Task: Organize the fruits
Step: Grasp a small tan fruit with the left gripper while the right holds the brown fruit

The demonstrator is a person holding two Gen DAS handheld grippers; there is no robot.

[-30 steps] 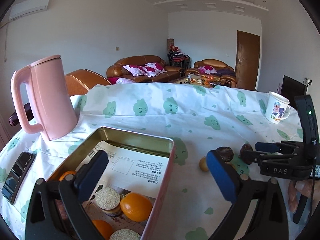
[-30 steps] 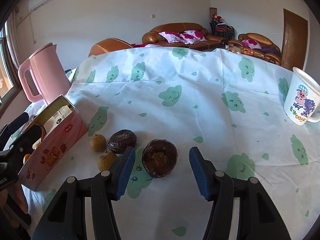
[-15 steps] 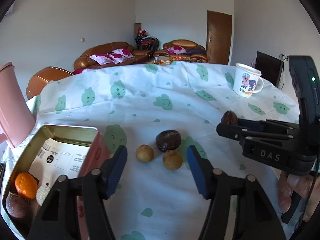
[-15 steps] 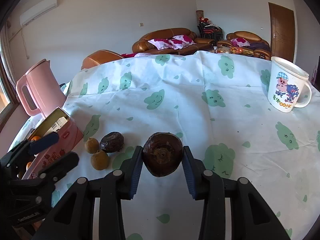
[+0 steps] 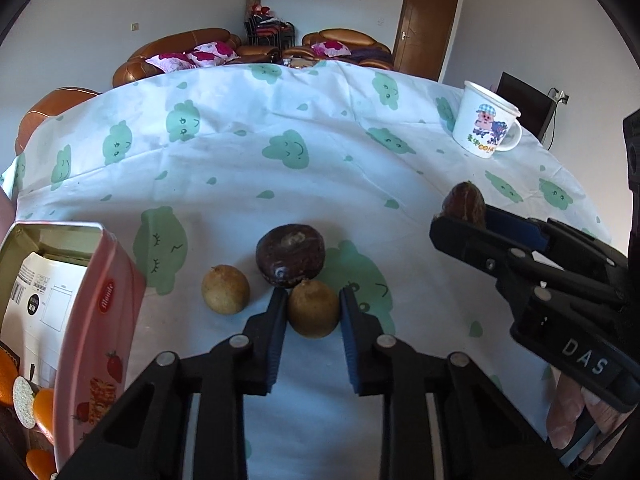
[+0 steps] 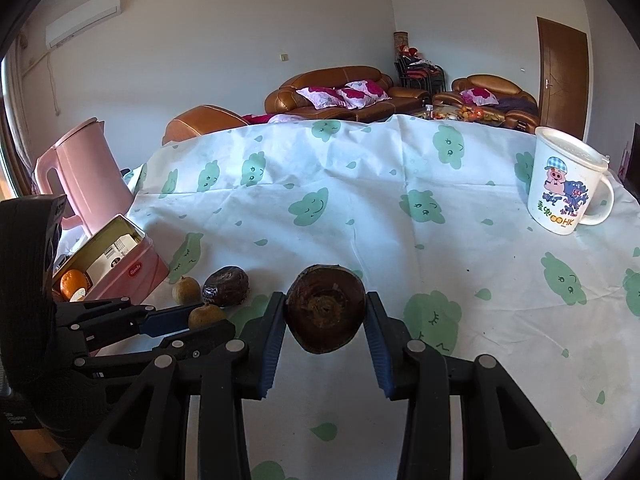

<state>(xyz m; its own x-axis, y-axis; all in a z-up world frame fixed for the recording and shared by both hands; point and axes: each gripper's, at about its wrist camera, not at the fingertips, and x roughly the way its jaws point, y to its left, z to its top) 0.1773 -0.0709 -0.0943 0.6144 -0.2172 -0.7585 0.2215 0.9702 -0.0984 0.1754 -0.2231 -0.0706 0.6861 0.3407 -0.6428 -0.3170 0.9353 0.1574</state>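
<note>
Fruits: two tan, one dark (image 5: 291,255) on counter (image 5: 240,168)
Left tool (image 5: 313,309): pinching tan fruit (image 5: 313,307)
Right tool (image 6: 326,316): clamping dark fruit (image 6: 325,307)
Tin (image 5: 100,312): counter's left edge

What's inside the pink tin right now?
In the pink tin: oranges, a round pale cracker-like disc and a printed paper sheet. Its near wall and the frame edge hide the rest.

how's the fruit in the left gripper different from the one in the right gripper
The small tan fruit in the left gripper is light yellow-brown and smooth; the dark fruit in the right gripper is dark brown and rougher. The tan fruit is smaller than the dark fruit. Both are roundish and clamped between blue pads.
</note>
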